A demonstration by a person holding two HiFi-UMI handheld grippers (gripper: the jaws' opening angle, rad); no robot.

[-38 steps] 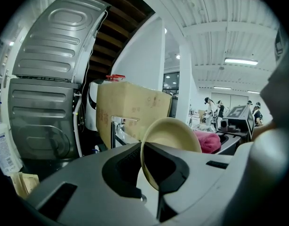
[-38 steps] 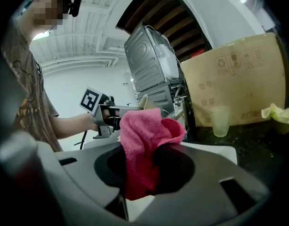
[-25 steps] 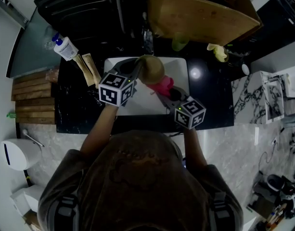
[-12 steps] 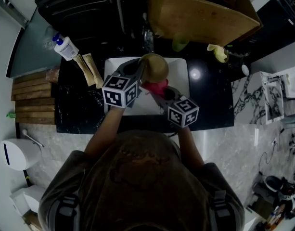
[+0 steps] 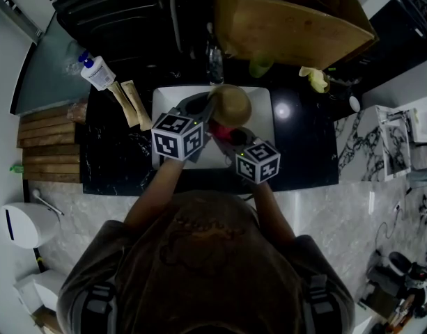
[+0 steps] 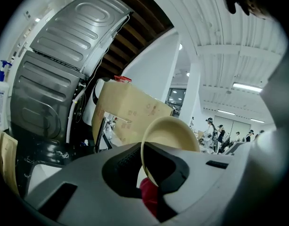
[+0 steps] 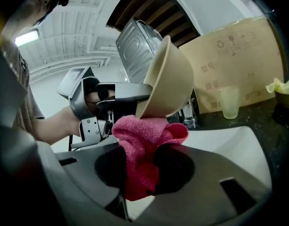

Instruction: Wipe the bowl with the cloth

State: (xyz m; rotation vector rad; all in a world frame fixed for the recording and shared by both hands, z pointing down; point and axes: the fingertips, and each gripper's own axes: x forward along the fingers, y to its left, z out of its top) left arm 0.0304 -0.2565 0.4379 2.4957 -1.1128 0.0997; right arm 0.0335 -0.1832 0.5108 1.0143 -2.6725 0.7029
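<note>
A tan bowl [image 5: 233,104] is held tilted over the white sink [image 5: 258,134]. My left gripper [image 5: 207,111] is shut on the bowl's rim [image 6: 145,161], one jaw inside and one outside. A pink cloth [image 7: 146,142] is bunched between the jaws of my right gripper [image 7: 140,166], which is shut on it. The cloth [image 5: 223,131] presses against the bowl's [image 7: 170,81] outer underside, close to the rim. In the left gripper view a bit of red cloth [image 6: 150,196] shows just below the bowl.
A faucet [image 5: 214,56] stands behind the sink. A cardboard box [image 5: 290,19] sits on the black counter at the back, with a pale green cup [image 7: 228,102] in front of it. A soap bottle [image 5: 95,69] stands far left. Wooden slats [image 5: 49,141] lie left.
Both grippers have drifted closer together, the bowl shifting slightly right and the right gripper moving left and up, so the cloth now sits tighter under the bowl.
</note>
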